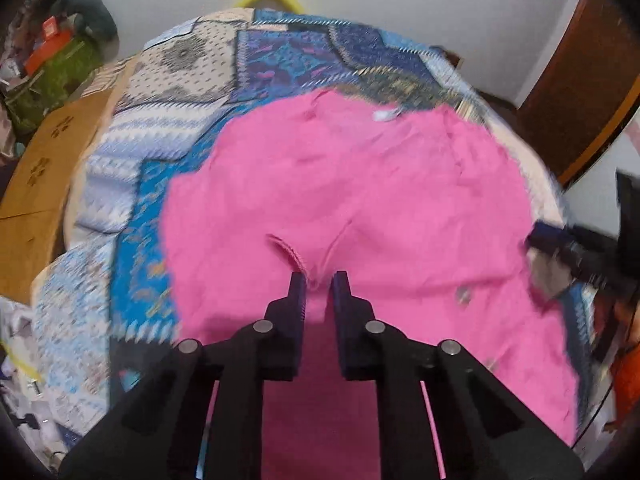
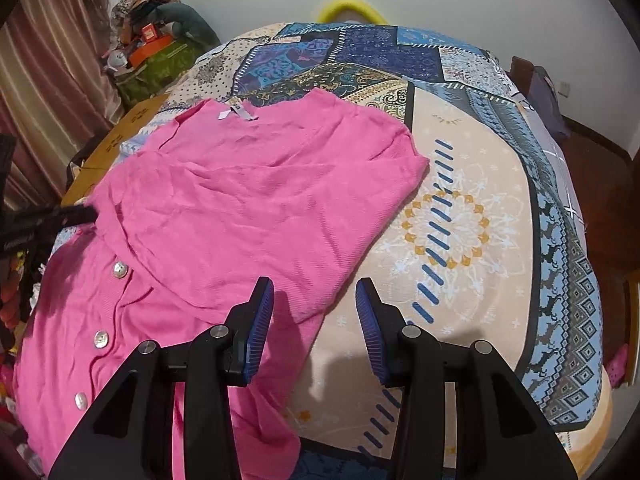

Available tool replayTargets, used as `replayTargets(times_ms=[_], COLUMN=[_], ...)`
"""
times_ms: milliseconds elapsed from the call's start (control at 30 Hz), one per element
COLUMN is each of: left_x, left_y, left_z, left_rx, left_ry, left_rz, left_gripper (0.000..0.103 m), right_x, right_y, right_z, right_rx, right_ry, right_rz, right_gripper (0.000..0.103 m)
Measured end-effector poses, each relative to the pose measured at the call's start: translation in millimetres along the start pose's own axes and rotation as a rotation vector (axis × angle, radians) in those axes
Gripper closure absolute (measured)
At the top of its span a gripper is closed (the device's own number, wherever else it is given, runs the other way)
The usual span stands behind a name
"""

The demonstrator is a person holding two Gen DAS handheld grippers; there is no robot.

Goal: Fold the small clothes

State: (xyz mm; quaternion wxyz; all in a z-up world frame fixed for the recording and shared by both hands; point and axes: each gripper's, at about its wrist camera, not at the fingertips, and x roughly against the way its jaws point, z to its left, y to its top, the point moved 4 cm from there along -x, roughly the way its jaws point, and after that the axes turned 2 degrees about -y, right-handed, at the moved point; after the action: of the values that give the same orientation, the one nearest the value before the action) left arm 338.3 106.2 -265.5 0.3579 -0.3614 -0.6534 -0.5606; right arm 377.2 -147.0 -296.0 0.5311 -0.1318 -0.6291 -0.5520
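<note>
- Right wrist view shows a big patterned blanket (image 2: 472,216) spread out flat, with a pink cardigan (image 2: 224,208) lying on its left part.
- Left wrist view shows the same pink cardigan filling the middle, a little blurry.
- Behind the blanket, a green bag (image 2: 160,68) sits by the wall, piled with orange boxes (image 2: 154,44) and other stuff.
- The right gripper (image 2: 316,312) has its jaws spread wide, holding nothing; the cardigan's edge lies between them, nearer the left jaw.
- The left gripper (image 1: 319,284) has its jaws squeezed close on a fold of the cardigan.
- Shiny round buttons (image 2: 119,270) run down the cardigan's front.
</note>
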Motion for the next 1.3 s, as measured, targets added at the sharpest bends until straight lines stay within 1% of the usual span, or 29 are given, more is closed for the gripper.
replayTargets(times_ms=[33, 100, 167, 233, 300, 333, 367, 433, 467, 533, 600, 633, 700, 733, 900, 967, 1033, 1167, 1200, 1300], left_x=[0.8, 3.6, 7.6, 12.0, 14.0, 13.8, 13.2, 10.3, 5.3, -5.0, -22.3, -28.5, -44.0, -48.8, -29.0, -17.5, -8.2, 8.5, 11.1, 13.5], left_y=[-6.5, -14.3, -15.2, -8.8, 3.5, 10.1, 18.3, 31.4, 38.5, 46.9, 50.8, 50.7, 45.1, 40.0, 19.5, 10.0, 1.5, -18.0, -21.1, -34.2], left_z=[6.4, 16.4, 24.4, 28.4, 25.1, 21.2, 14.6, 1.4, -7.9, -19.5, -27.8, -28.4, -27.9, -25.7, -11.2, -2.5, 6.4, 27.9, 32.4, 45.0], left_rx=[-0.006, 0.005, 0.031, 0.071, 0.103, 0.11, 0.117, 0.113, 0.103, 0.087, 0.068, 0.06, 0.029, 0.009, -0.016, -0.023, -0.013, 0.053, 0.065, 0.063], left_ry=[0.023, 0.036, 0.023, -0.003, -0.032, -0.038, -0.039, -0.034, -0.031, -0.004, 0.048, 0.059, 0.091, 0.11, 0.071, 0.068, 0.064, 0.034, 0.036, 0.103], left_rz=[0.01, 0.019, 0.021, 0.009, 0.0, -0.006, -0.021, -0.045, -0.047, -0.047, -0.026, -0.01, 0.029, 0.045, 0.007, -0.017, -0.029, -0.036, -0.038, -0.02], left_gripper=[0.091, 0.091, 0.091, 0.089, 0.079, 0.066, 0.056, 0.05, 0.044, 0.036, 0.036, 0.036, 0.036, 0.036, 0.035, 0.032, 0.03, 0.03, 0.03, 0.03], right_x=[-0.6, -1.1, -0.3, 1.9, 3.1, 3.1, 3.0, 1.6, 0.6, -2.4, -6.5, -8.1, -9.3, -9.7, -13.7, -14.2, -14.1, -14.6, -15.3, -16.3], right_y=[-0.4, -1.1, -0.3, 0.9, 2.8, 3.5, 3.8, 3.7, 3.3, 1.5, -0.4, -1.3, -2.7, -2.8, -7.2, -7.9, -8.1, -8.9, -8.9, -8.7], right_z=[-0.3, 0.1, 1.0, 2.5, 5.9, 7.1, 8.5, 9.6, 10.4, 11.7, 13.0, 13.2, 13.5, 13.0, 11.5, 12.3, 14.0, 15.4, 15.8, 17.9], right_rx=[-0.001, -0.006, -0.008, -0.006, 0.002, 0.005, 0.004, -0.001, -0.003, -0.005, -0.002, 0.001, 0.006, 0.006, 0.013, 0.019, 0.022, 0.028, 0.032, 0.046], right_ry=[-0.001, 0.002, 0.005, 0.003, 0.003, 0.001, 0.002, 0.006, 0.009, 0.013, 0.01, 0.006, 0.008, 0.008, 0.013, 0.007, 0.001, -0.007, -0.011, -0.032], right_rz=[0.001, 0.002, -0.001, -0.011, -0.015, -0.017, -0.017, -0.017, -0.015, -0.007, 0.006, 0.009, 0.008, 0.009, 0.016, 0.013, 0.014, 0.013, 0.013, 0.019], right_gripper=[0.064, 0.064, 0.064, 0.064, 0.064, 0.064, 0.064, 0.064, 0.064, 0.064, 0.064, 0.064, 0.06, 0.06, 0.06, 0.06, 0.059, 0.059, 0.059, 0.059])
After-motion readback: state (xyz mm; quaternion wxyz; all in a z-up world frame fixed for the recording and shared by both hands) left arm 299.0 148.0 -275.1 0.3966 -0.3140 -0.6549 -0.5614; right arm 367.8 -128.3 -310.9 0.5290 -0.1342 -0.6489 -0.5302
